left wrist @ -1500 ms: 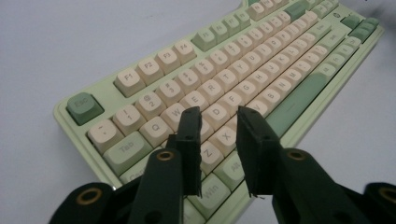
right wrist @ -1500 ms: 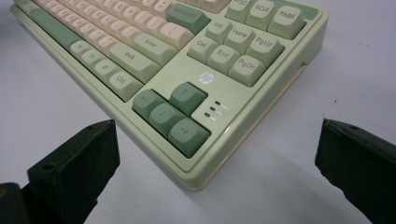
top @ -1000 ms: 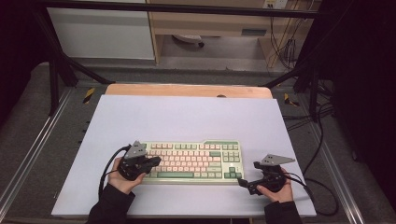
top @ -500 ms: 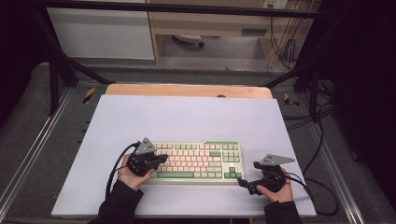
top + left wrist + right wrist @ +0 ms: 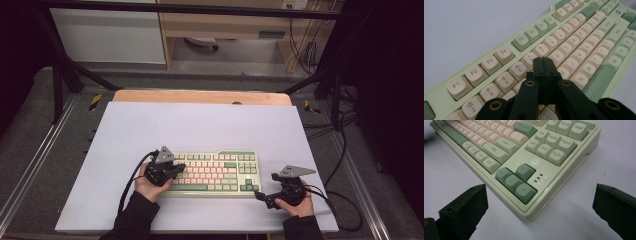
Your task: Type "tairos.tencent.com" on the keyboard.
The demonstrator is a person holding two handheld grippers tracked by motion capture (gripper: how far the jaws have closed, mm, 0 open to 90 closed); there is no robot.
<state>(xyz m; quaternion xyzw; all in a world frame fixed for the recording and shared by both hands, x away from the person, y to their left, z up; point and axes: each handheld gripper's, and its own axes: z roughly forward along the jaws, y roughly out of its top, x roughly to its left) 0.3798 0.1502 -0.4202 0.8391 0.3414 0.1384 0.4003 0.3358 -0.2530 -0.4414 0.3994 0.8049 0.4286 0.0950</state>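
Keyboard (image 5: 216, 172) typing: left gripper (image 5: 543, 61), fingers together, probably hovers over the middle keys; press straight down. Right gripper (image 5: 539, 202) fingers apart.

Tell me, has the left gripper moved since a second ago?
Yes. The left gripper has shifted rightward, further over the keyboard's left end; the keyboard itself has stayed put.

The left hand-held gripper (image 5: 543, 65) hides keys at six o'clock; the keyboard (image 5: 564, 173) runs off toward eleven o'clock.
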